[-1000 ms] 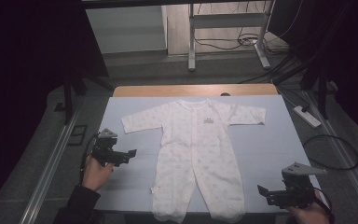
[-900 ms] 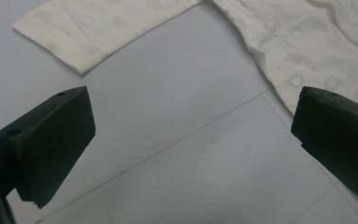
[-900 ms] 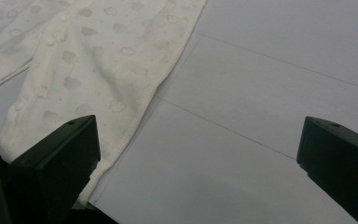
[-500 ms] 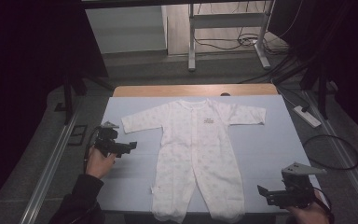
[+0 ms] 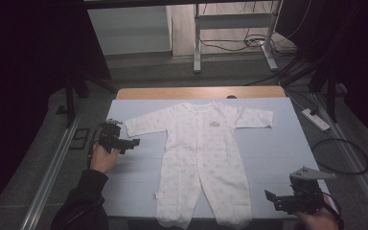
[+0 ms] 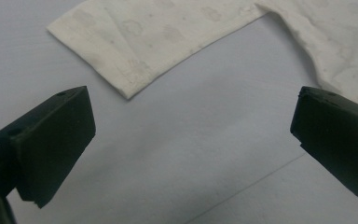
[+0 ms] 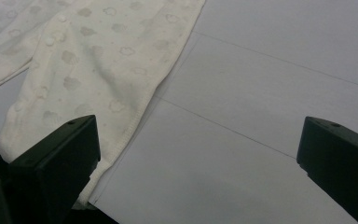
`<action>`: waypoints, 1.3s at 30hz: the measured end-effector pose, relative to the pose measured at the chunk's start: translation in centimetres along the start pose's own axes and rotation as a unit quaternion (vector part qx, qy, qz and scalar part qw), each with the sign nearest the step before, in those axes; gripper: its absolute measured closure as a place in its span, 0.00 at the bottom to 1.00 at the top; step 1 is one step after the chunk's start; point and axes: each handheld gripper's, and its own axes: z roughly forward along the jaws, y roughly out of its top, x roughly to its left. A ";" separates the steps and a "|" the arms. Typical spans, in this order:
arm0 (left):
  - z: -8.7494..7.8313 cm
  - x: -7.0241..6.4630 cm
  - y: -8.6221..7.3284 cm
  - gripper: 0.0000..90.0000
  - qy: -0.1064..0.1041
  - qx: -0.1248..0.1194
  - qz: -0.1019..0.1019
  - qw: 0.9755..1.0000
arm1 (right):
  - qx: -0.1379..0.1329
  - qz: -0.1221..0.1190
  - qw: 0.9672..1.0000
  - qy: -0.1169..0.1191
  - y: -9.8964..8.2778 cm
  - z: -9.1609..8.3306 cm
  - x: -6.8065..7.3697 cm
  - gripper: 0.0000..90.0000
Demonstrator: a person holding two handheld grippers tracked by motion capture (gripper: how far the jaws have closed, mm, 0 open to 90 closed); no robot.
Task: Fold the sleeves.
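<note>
Hovering at centre left, the left gripper (image 5: 135, 142) gapes wide near the romper (image 5: 203, 158) sleeve; the right gripper (image 5: 270, 197), lower right, is equally spread, holding nothing

- The white baby sleepsuit (image 5: 203, 158), spread flat mid-tabletop, carries a small dark mark on its chest, toward the far edge; too small to read
- Faint cloud shapes cover its fabric; no letters, numbers or brand can be made out

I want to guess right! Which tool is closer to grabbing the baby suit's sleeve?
Probably the left tool: its open jaws face the sleeve of the baby suit just ahead. The right tool sits by a leg.
</note>
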 end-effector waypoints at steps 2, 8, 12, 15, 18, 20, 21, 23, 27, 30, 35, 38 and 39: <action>0.2 0.2 0.2 0.00 0.002 0.002 -0.002 1.000 | 0.001 0.000 1.000 0.000 0.0 0.0 0.0 0.00; 0.8 0.5 1.1 0.00 0.015 0.012 0.005 1.000 | 0.001 0.000 1.000 0.000 0.0 0.0 0.0 0.00; 1.4 0.8 1.7 0.00 0.025 0.016 0.009 1.000 | 0.001 0.001 1.000 0.000 0.0 0.0 0.0 0.00; 1.7 1.2 2.1 0.00 0.034 0.020 0.008 0.999 | 0.000 0.001 1.000 -0.001 0.0 0.0 0.0 0.00; 2.0 1.7 2.5 0.00 0.039 0.024 0.000 0.999 | 0.001 0.002 1.000 -0.007 0.0 0.0 0.0 0.00; 2.1 2.0 2.8 0.00 0.039 0.027 0.001 0.999 | 0.003 0.005 1.000 -0.008 0.0 0.1 0.0 0.00; 2.3 2.1 2.9 0.00 0.042 0.028 0.001 0.999 | 0.004 0.006 1.000 -0.008 0.0 0.1 -0.1 0.00; 2.4 2.5 3.1 0.00 0.040 0.026 -0.005 0.999 | 0.005 0.007 1.000 -0.009 0.0 0.1 -0.1 0.00; 2.6 3.1 3.6 0.00 0.037 0.024 -0.011 0.999 | 0.007 0.005 1.000 -0.007 0.0 0.1 0.0 0.00; 2.7 3.6 3.8 0.00 0.036 0.029 -0.017 0.999 | 0.008 0.003 1.000 -0.004 0.1 0.2 0.0 0.00; 3.6 4.7 4.2 0.00 0.045 0.042 -0.026 0.998 | 0.011 0.001 1.000 -0.003 0.1 0.2 0.0 0.00; 3.9 5.1 4.3 0.00 0.049 0.044 -0.032 0.997 | 0.011 0.001 1.000 -0.003 0.1 0.2 0.0 0.00; 4.0 5.2 4.4 0.00 0.049 0.045 -0.033 0.997 | 0.011 0.001 1.000 -0.002 0.1 0.2 0.0 0.00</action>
